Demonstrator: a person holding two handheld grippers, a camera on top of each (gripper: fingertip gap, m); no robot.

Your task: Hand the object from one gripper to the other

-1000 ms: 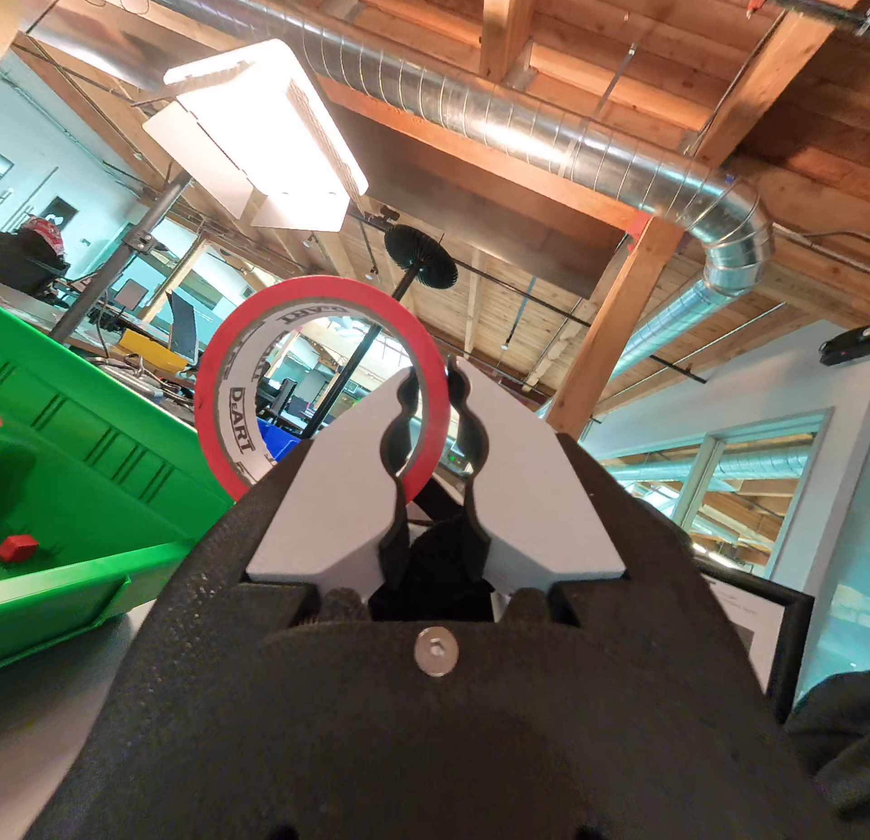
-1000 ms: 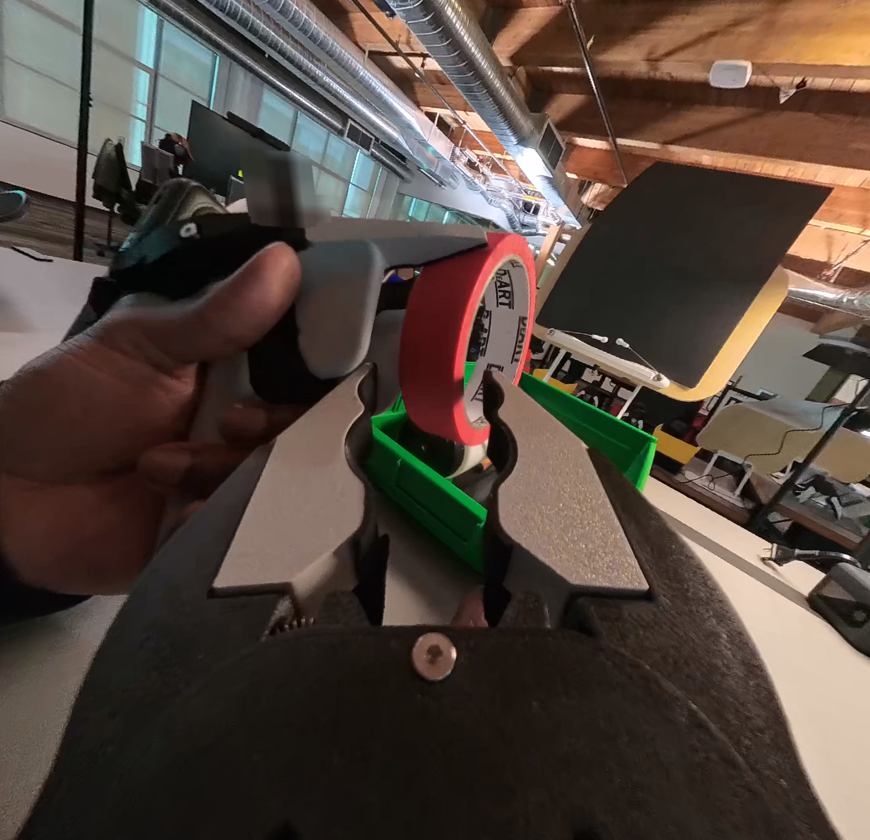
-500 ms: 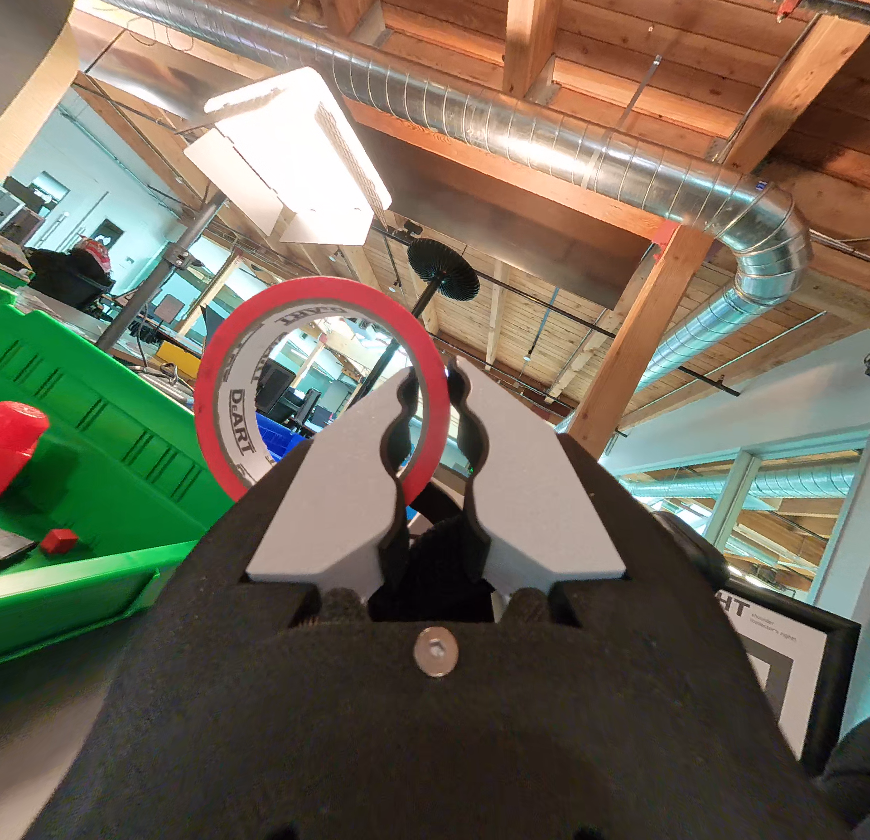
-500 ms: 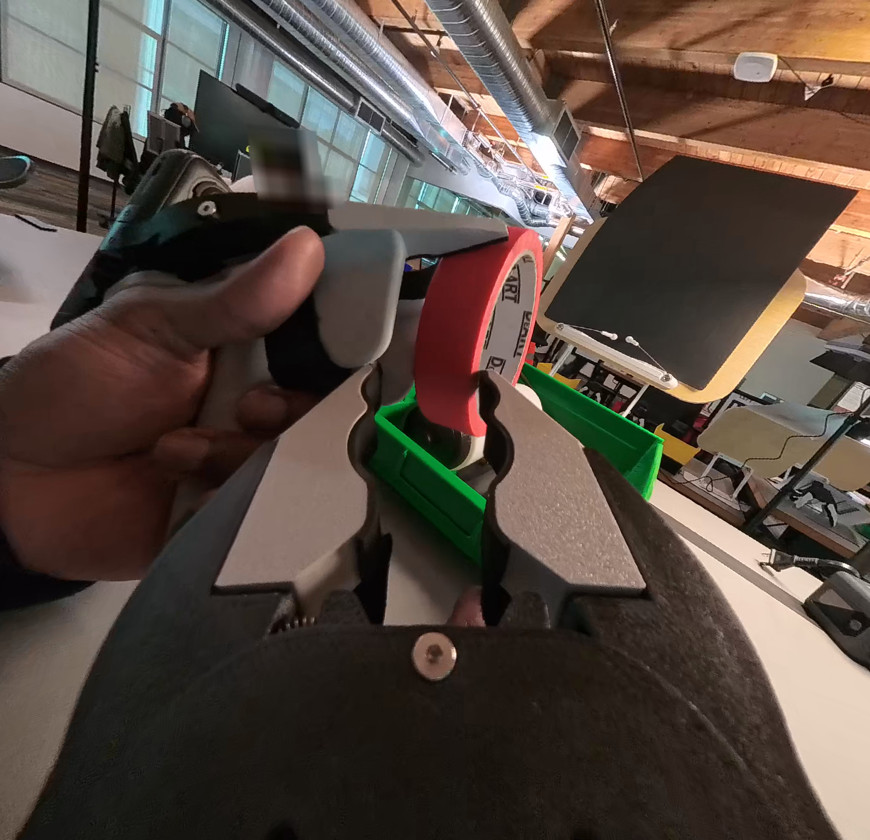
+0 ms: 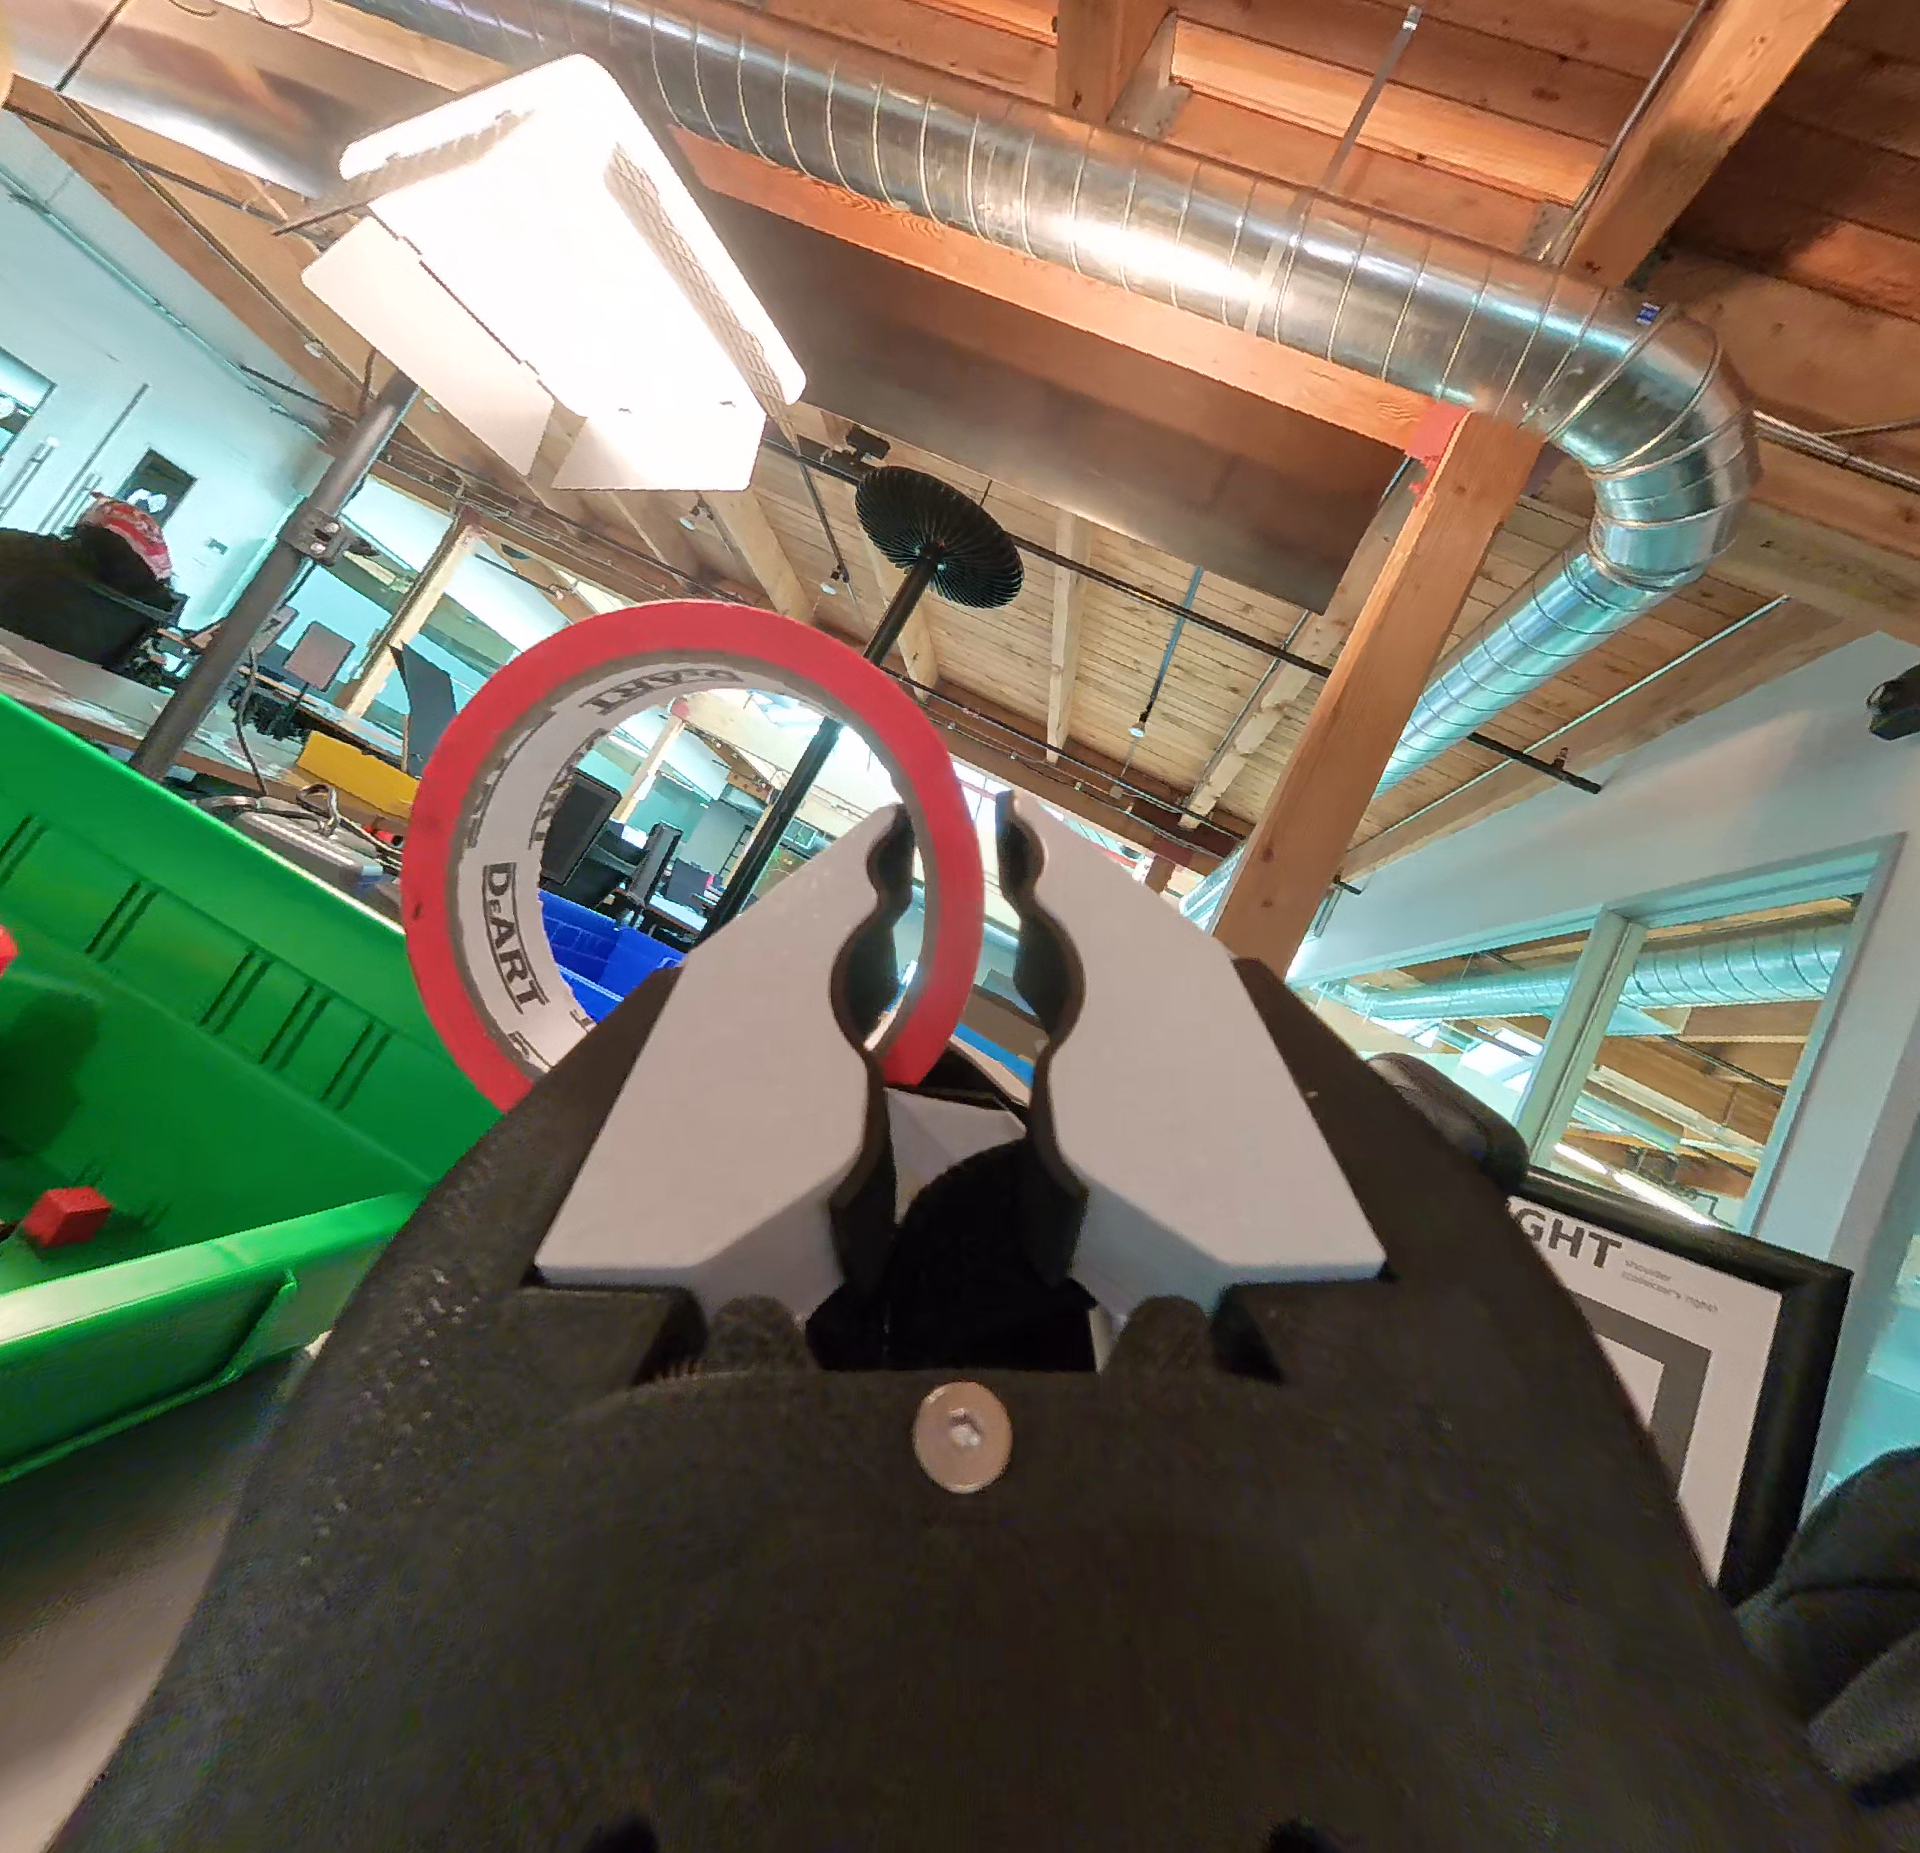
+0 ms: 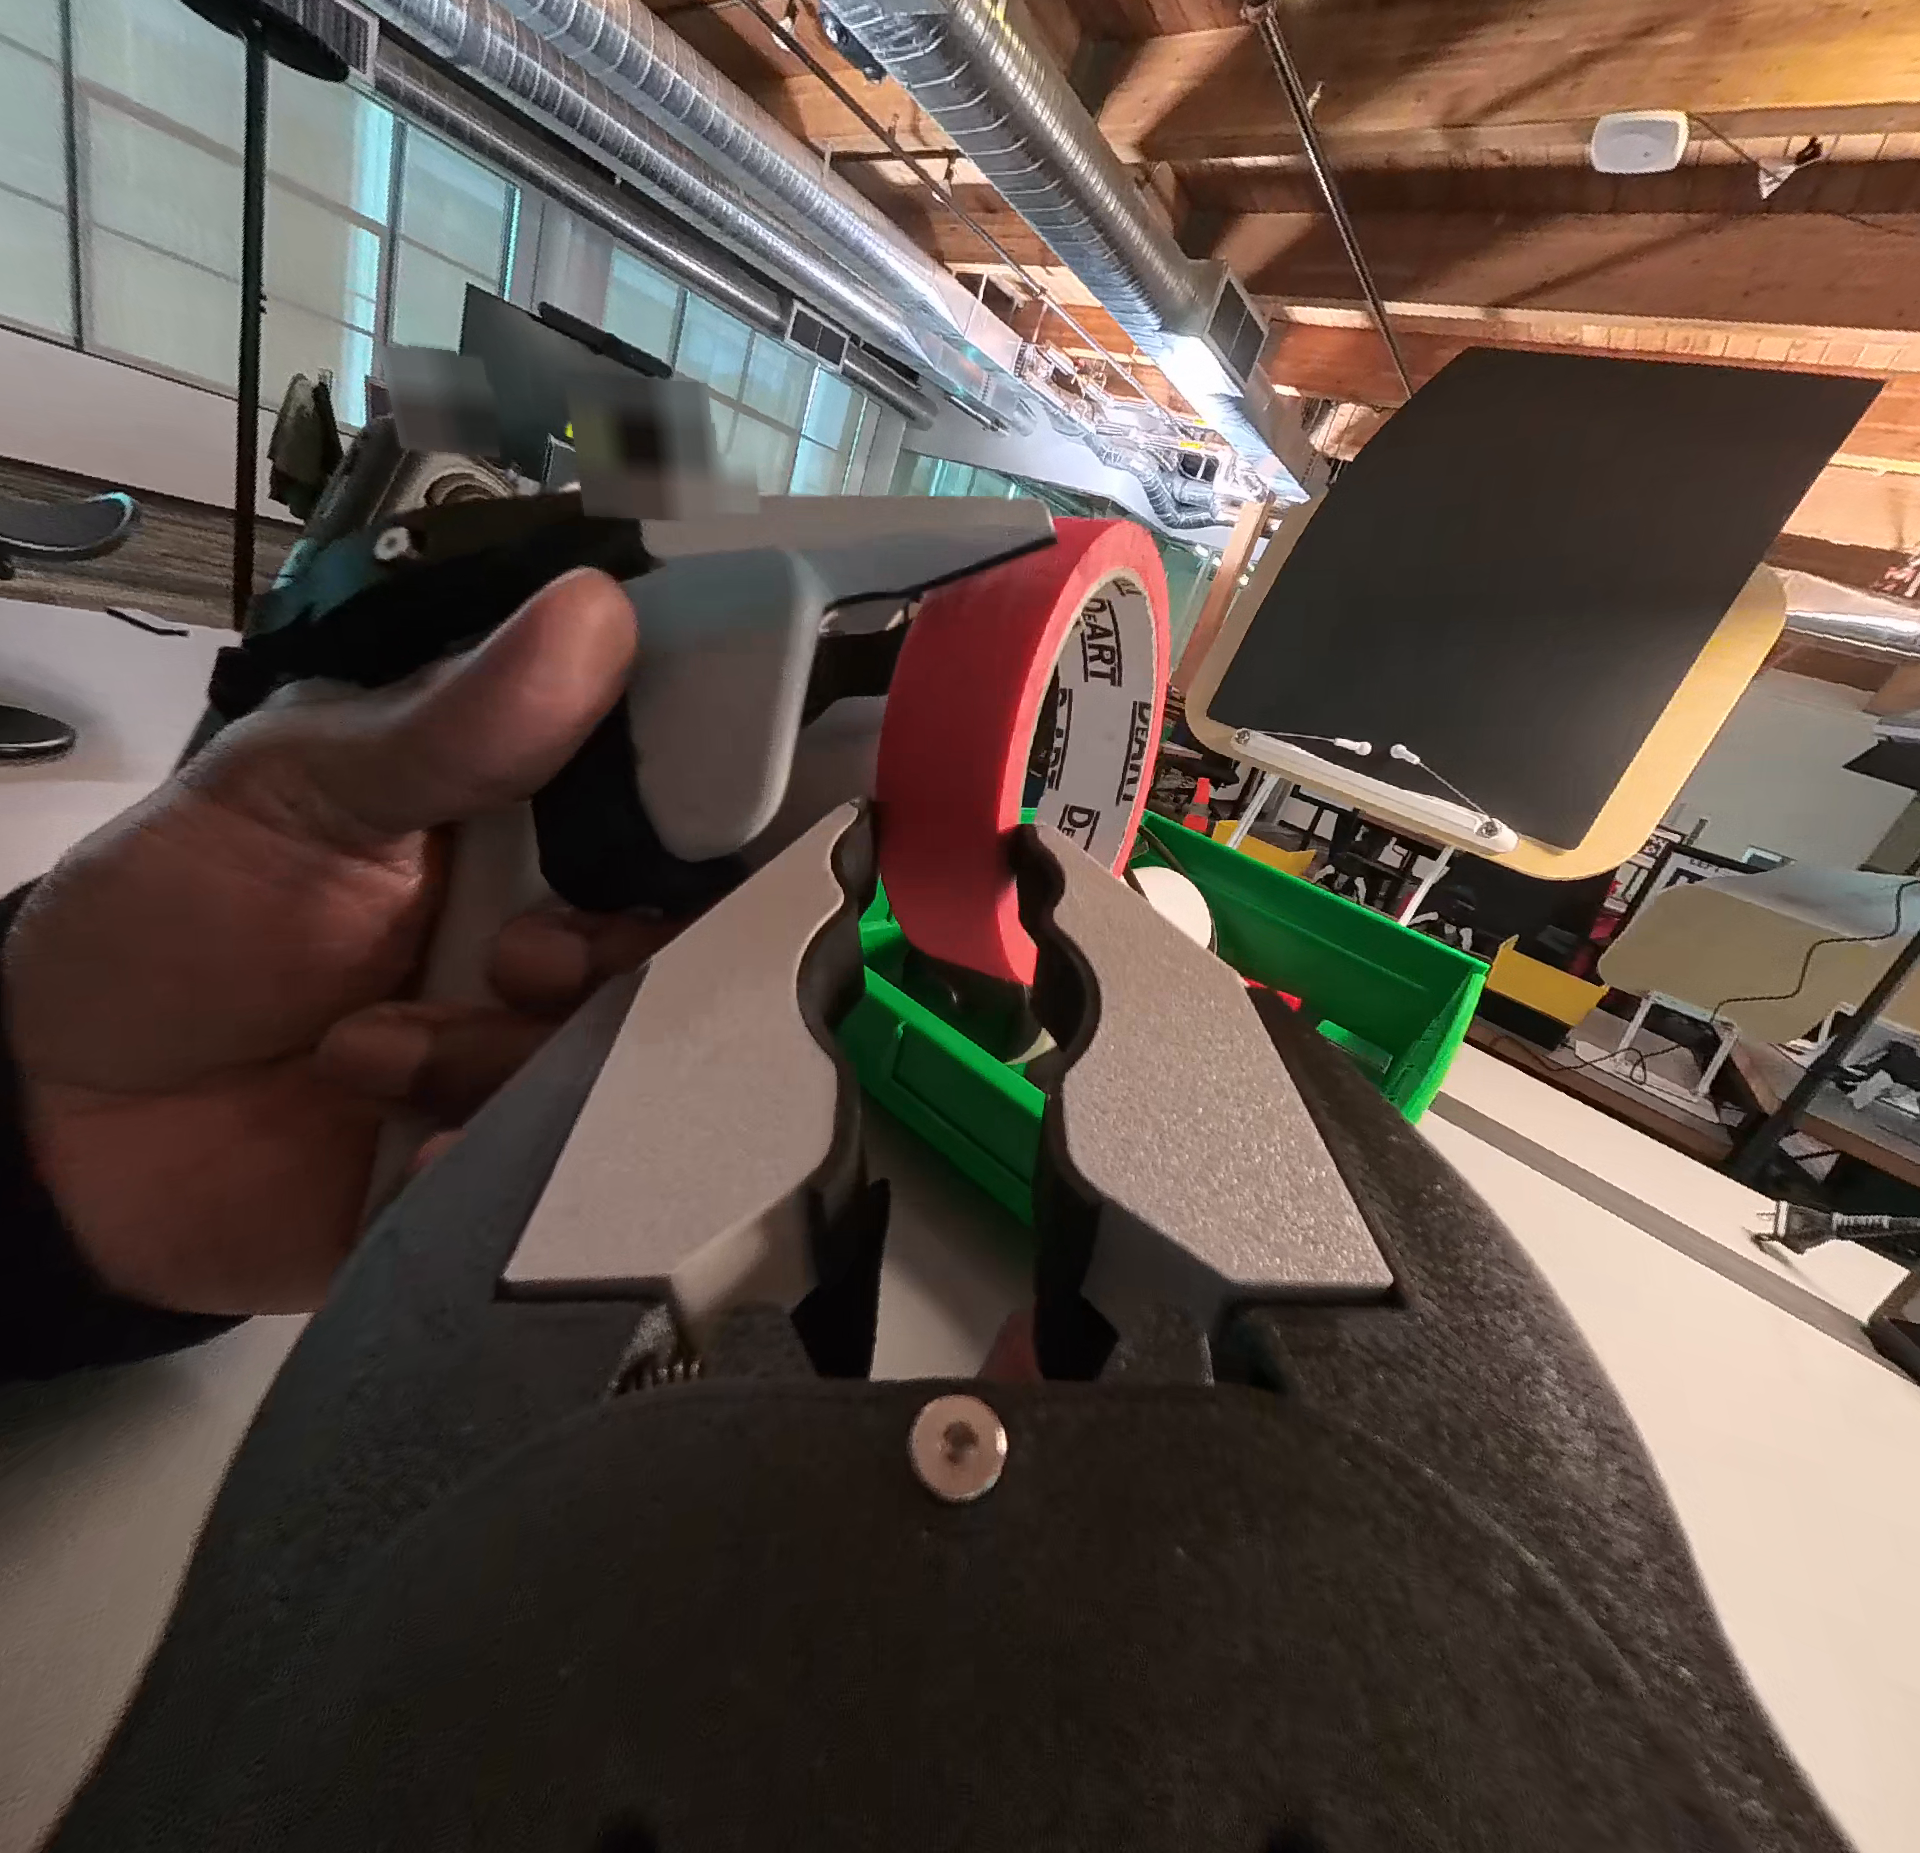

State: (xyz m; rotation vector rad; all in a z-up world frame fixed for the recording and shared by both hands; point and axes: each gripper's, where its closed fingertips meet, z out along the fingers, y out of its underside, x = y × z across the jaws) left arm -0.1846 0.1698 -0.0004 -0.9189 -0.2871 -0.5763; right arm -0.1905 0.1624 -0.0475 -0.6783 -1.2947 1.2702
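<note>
A red tape roll (image 5: 457, 868) with a white printed core is held up in the air. My left gripper (image 5: 951, 806) is shut on its right rim, one finger inside the ring and one outside. In the right wrist view the tape roll (image 6: 956, 764) stands on edge, and my right gripper (image 6: 940, 837) is shut on its lower rim, with a finger pressed on each flat side. The left gripper's upper finger (image 6: 894, 546) lies on top of the roll, held by a hand (image 6: 260, 868).
A green bin (image 5: 208, 972) with small items stands on the pale table (image 6: 1662, 1388); it also shows behind the tape in the right wrist view (image 6: 1351, 972). A black-framed board (image 5: 1714, 1388) is at the right. A black panel on a stand (image 6: 1507, 608) is behind. Some 5 cm of space lies between my two pairs of fingers.
My right gripper's jaws, open around the tape before, have closed onto its lower rim. My left gripper still holds the roll in the same grip.
</note>
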